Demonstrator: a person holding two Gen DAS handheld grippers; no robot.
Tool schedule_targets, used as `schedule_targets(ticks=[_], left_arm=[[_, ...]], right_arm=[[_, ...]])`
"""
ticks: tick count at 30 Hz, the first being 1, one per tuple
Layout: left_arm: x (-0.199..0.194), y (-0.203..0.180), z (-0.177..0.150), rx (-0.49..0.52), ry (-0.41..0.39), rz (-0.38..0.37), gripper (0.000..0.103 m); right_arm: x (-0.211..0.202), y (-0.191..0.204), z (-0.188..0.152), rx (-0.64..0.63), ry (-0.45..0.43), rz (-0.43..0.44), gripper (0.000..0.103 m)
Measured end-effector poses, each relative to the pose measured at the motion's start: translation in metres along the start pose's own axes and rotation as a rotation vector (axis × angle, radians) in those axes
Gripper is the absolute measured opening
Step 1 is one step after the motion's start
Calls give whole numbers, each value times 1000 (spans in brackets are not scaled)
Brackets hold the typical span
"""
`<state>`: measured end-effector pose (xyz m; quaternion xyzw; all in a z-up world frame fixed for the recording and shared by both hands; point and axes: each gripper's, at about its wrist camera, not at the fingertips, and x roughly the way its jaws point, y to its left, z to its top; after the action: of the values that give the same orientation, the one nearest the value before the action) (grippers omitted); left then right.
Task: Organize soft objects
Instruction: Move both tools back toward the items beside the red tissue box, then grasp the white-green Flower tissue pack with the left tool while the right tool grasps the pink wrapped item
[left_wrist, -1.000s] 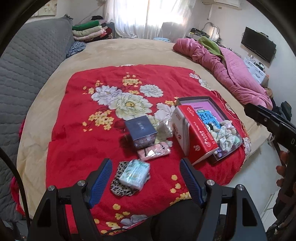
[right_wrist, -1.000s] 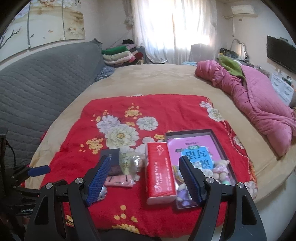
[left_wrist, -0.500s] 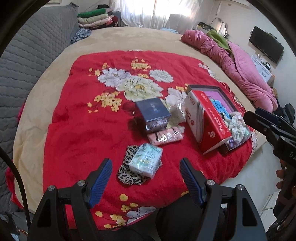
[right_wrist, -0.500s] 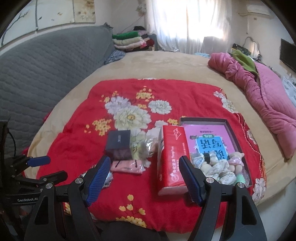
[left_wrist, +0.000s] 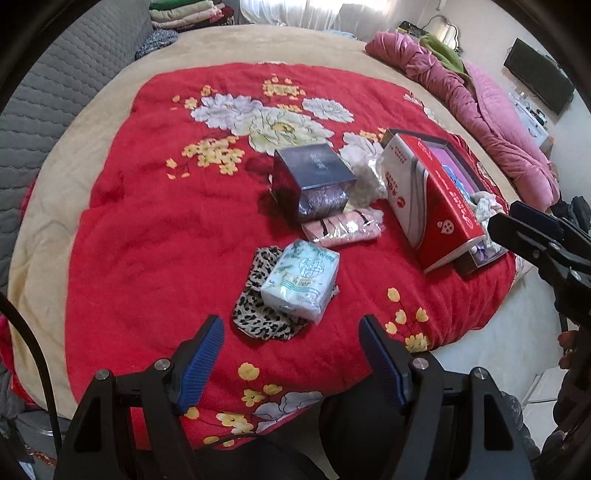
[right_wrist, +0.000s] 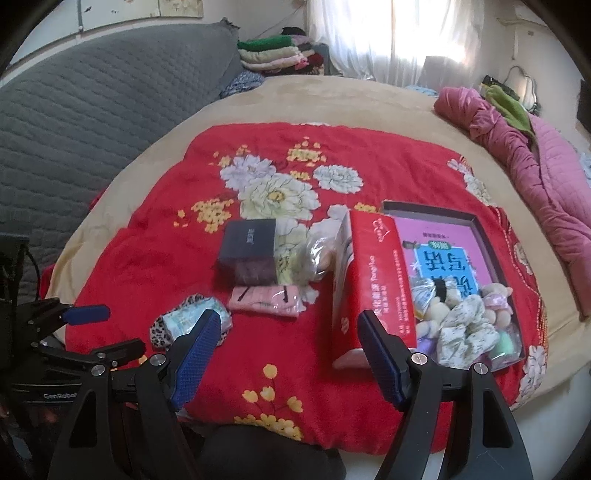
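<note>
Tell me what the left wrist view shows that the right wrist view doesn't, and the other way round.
Left wrist only: the leopard-print cloth spread out under the tissue pack, and a dark screen on the wall. Right wrist only: the tray's soft scrunchies and booklet in full. Both: red blanket, dark box, red carton, and both grippers open and empty.

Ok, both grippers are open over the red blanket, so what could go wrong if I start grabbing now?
1. The pale tissue pack lies on the leopard-print cloth; the left gripper may pinch both together.
2. The red tissue box stands on its side against the tray; a nudge from the right gripper could tip it.
3. The tray sits near the blanket's edge; pushing may slide it off.
</note>
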<state>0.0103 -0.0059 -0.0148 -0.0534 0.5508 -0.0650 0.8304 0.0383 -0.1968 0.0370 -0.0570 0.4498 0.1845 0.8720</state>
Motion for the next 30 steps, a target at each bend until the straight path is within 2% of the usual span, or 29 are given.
schedule_targets(ticks=[9, 17, 22, 25, 30], left_arm=[[35, 2, 8, 15, 56, -43, 74], [72, 1, 19, 67, 129, -10, 74], [81, -8, 24, 117, 135, -13, 74], [87, -15, 28, 157, 153, -17, 70], [96, -20, 30, 193, 185, -32, 57]], right_arm=[[18, -6, -5, 4, 45, -14, 77], [40, 5, -6, -80, 104, -17, 77], [50, 10, -4, -101, 123, -5, 77], [55, 10, -3, -101, 138, 5, 77], [62, 13, 0, -112, 151, 11, 77]])
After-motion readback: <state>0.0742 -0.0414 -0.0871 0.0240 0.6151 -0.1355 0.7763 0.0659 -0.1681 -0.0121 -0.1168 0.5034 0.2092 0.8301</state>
